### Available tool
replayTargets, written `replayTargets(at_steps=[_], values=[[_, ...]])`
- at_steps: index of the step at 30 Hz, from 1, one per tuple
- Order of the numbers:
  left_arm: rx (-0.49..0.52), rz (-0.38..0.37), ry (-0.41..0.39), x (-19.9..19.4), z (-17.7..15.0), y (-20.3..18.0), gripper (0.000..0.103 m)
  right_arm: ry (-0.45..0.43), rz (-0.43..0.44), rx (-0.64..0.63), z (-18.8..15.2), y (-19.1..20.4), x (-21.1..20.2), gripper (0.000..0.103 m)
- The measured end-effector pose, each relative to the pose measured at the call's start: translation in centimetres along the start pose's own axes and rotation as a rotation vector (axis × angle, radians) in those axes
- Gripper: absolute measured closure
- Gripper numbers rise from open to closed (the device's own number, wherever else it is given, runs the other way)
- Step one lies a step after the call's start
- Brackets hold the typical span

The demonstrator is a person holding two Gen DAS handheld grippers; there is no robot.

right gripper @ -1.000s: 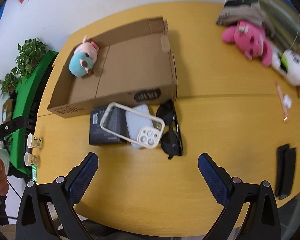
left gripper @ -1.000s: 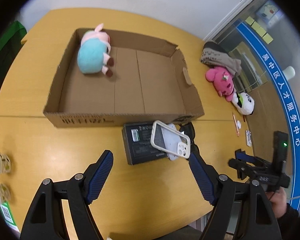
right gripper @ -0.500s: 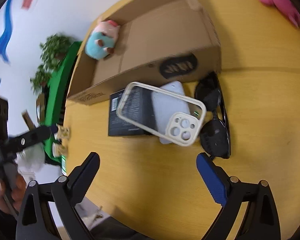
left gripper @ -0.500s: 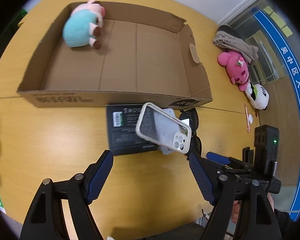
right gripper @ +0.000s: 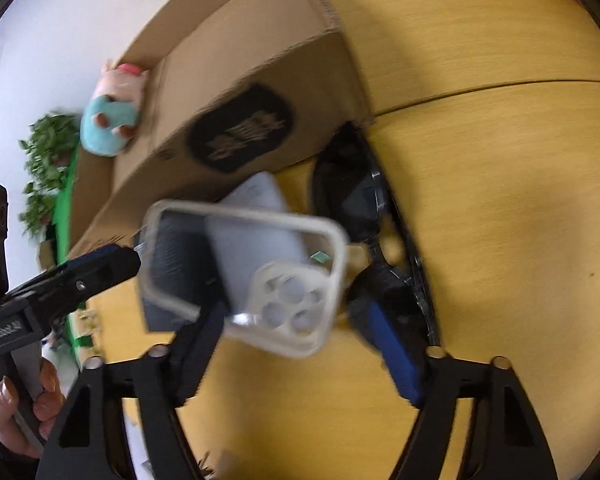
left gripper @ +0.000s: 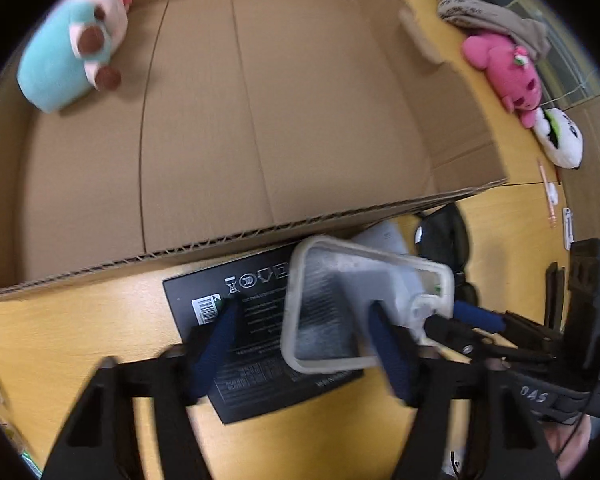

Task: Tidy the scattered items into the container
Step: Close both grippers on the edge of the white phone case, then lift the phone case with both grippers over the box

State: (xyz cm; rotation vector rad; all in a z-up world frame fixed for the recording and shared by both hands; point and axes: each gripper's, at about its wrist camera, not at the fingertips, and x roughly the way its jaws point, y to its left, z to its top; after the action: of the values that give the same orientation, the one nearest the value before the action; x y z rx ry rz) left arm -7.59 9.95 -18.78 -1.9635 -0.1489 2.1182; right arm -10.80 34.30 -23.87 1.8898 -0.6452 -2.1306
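A clear phone case [left gripper: 324, 320] leans tilted over a black flat box [left gripper: 260, 380] and a white slab [left gripper: 384, 240], just in front of the cardboard box [left gripper: 260, 120]. My left gripper [left gripper: 302, 332] hangs low over the case's end. Its jaws are closing with the case between them, and a gap remains at the left pad. My right gripper [right gripper: 296, 340] straddles the camera end of the case [right gripper: 244, 280]; its jaws are also closing and the right pad stands clear. Black sunglasses [right gripper: 364, 200] lie just right of it. A blue and pink plush pig [left gripper: 72, 60] lies inside the cardboard box.
On the yellow table right of the cardboard box lie a pink plush [left gripper: 504, 64], a white plush [left gripper: 560, 140] and a brown cloth [left gripper: 492, 20]. A green plant [right gripper: 48, 168] stands beyond the table's left side. A hand [right gripper: 12, 408] holds the left gripper's handle.
Both grippers have dropped close to the phone case, which now fills the space between their fingers. Both pairs of jaws have narrowed.
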Motion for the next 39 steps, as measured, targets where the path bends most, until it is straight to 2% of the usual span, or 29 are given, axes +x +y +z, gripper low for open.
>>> replayTargets(at_steps=[1, 3, 5, 6, 7, 8, 9, 10, 11, 12, 14, 21, 24, 26, 31, 34, 39], values=[[0.001, -0.002, -0.048, -0.5, -0.2, 0.1, 0.049, 0.004, -0.004, -0.002, 0.2, 0.1, 0.3, 0.036], [-0.01, -0.001, -0.056, -0.5, -0.2, 0.4, 0.06, 0.016, -0.022, -0.02, 0.2, 0.7, 0.8, 0.041], [-0.018, 0.018, -0.068, -0.7, -0.2, 0.9, 0.071, 0.004, -0.043, -0.033, 0.3, 1.2, 0.9, 0.05], [-0.025, 0.008, -0.074, -0.8, -0.3, 1.1, 0.077, 0.003, -0.035, -0.022, 0.4, 1.0, 1.0, 0.052], [-0.037, -0.033, -0.072, -0.9, -0.4, 1.6, 0.088, 0.0, -0.027, -0.003, 0.4, 0.9, 1.0, 0.055], [-0.048, -0.071, -0.063, -0.7, -0.4, 1.9, 0.094, -0.004, -0.033, 0.001, 0.3, 1.0, 0.9, 0.061], [-0.05, -0.076, -0.064, -0.8, -0.3, 2.1, 0.095, -0.009, -0.034, -0.001, 0.2, 1.3, 0.6, 0.062], [-0.041, -0.059, -0.065, -0.9, -0.3, 2.3, 0.095, -0.013, -0.035, -0.007, 0.2, 1.6, 0.5, 0.067], [-0.03, -0.035, -0.067, -1.0, -0.5, 2.5, 0.095, -0.016, -0.053, -0.022, 0.4, 2.1, 0.3, 0.078], [-0.036, -0.036, -0.067, -1.2, -0.5, 2.8, 0.095, -0.018, -0.063, -0.034, 0.4, 2.5, 0.1, 0.082], [-0.059, -0.058, -0.069, -1.9, -0.9, 3.8, 0.096, -0.03, -0.066, -0.054, 0.4, 3.5, -0.5, 0.086], [-0.072, -0.109, -0.167, -7.8, -2.3, 6.1, 0.097, -0.111, -0.061, -0.137, -0.1, 8.3, -4.5, 0.089], [-0.073, -0.116, -0.243, -12.0, -1.9, 6.7, 0.098, -0.207, -0.071, -0.195, 0.4, 12.0, -7.9, 0.089], [-0.073, -0.11, -0.307, -15.2, -1.0, 7.0, 0.098, -0.279, -0.059, -0.226, 1.2, 14.6, -10.7, 0.095], [-0.081, -0.104, -0.457, -21.6, 1.5, 7.9, 0.098, -0.427, -0.068, -0.357, 3.7, 21.1, -16.2, 0.095], [-0.086, -0.125, -0.498, -23.1, 3.1, 8.0, 0.098, -0.464, -0.033, -0.358, 5.3, 22.0, -18.0, 0.095], [-0.083, -0.106, -0.533, -25.0, 6.1, 8.3, 0.098, -0.482, 0.0, -0.359, 7.6, 22.3, -18.7, 0.095]])
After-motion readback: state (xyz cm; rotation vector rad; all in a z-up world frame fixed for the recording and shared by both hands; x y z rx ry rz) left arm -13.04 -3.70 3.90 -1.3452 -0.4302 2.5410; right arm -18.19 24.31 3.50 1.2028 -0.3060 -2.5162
